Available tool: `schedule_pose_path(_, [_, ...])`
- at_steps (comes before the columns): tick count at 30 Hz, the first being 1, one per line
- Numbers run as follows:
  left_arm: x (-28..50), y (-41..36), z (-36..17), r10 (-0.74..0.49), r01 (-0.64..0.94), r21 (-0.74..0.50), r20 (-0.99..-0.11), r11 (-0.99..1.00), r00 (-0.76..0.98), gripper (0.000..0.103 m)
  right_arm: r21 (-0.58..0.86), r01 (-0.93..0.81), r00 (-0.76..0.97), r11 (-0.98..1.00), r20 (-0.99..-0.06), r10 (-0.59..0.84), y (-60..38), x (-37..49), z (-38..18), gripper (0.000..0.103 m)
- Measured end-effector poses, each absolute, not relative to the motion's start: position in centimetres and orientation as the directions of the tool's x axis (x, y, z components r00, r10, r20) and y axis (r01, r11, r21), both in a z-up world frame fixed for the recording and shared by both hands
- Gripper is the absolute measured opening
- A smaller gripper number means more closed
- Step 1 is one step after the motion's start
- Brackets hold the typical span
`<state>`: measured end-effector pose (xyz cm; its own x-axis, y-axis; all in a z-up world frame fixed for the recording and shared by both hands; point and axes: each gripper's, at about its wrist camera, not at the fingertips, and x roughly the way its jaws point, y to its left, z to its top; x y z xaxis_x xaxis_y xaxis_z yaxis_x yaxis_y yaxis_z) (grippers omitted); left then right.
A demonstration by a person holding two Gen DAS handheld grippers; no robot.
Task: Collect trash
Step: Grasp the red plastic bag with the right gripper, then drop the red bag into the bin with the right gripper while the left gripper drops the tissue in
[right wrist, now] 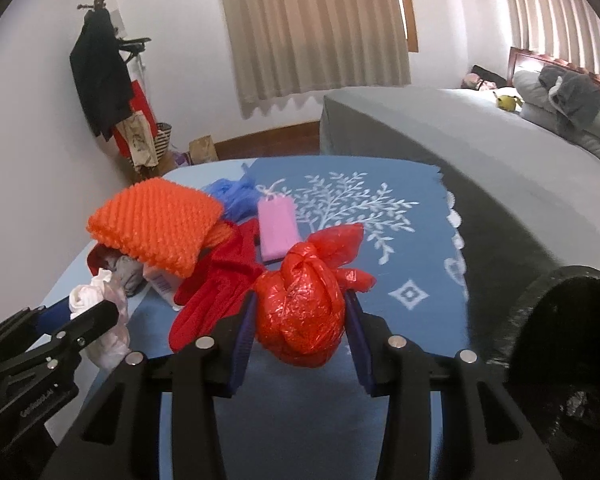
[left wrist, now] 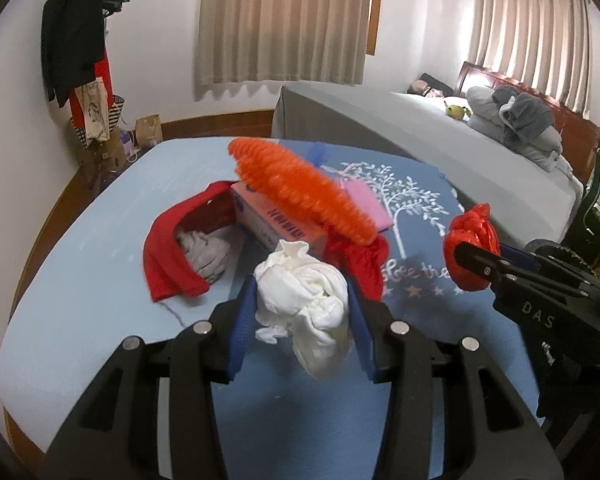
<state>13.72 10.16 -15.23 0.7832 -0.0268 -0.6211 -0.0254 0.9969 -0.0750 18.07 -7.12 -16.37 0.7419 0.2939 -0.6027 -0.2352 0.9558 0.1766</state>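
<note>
My left gripper [left wrist: 302, 300] is shut on a crumpled white tissue wad [left wrist: 304, 304] and holds it above the blue table. It also shows at the left of the right wrist view [right wrist: 100, 312] with the wad [right wrist: 100, 320]. My right gripper [right wrist: 300, 312] is shut on a knotted red plastic bag [right wrist: 304, 312], held above the patterned blue cloth [right wrist: 380, 220]. The right gripper also shows at the right of the left wrist view [left wrist: 472, 260] with the red bag [left wrist: 474, 232]. A blue plastic bag [right wrist: 232, 196] lies at the far side of the table.
On the table lie an orange knitted piece [left wrist: 300, 192] on a pink tissue box [left wrist: 276, 224], a red cloth [left wrist: 168, 256], grey cloth [left wrist: 208, 256] and a pink pad [right wrist: 278, 224]. A black bin rim [right wrist: 560, 320] stands at right. A grey bed [left wrist: 440, 140] lies behind.
</note>
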Motion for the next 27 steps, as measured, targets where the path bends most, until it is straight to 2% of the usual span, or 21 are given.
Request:
schedule_pose_path(12, [13.7, 6.0, -13.0, -0.090, 0.054, -0.079, -0.579, 0.995, 0.810, 0.043, 0.186, -0.174, 0.793, 0.967, -0.556, 0.250, -11.7, 15.2, -13.5, 0.043])
schedule_pose_path(27, [13.4, -1.6, -11.8, -0.242, 0.225, -0.100, -0.546, 0.969, 0.802, 0.043, 0.166, 0.000, 0.839, 0.986, -0.536, 0.091, -20.3, 11.1, -12.0, 0.043])
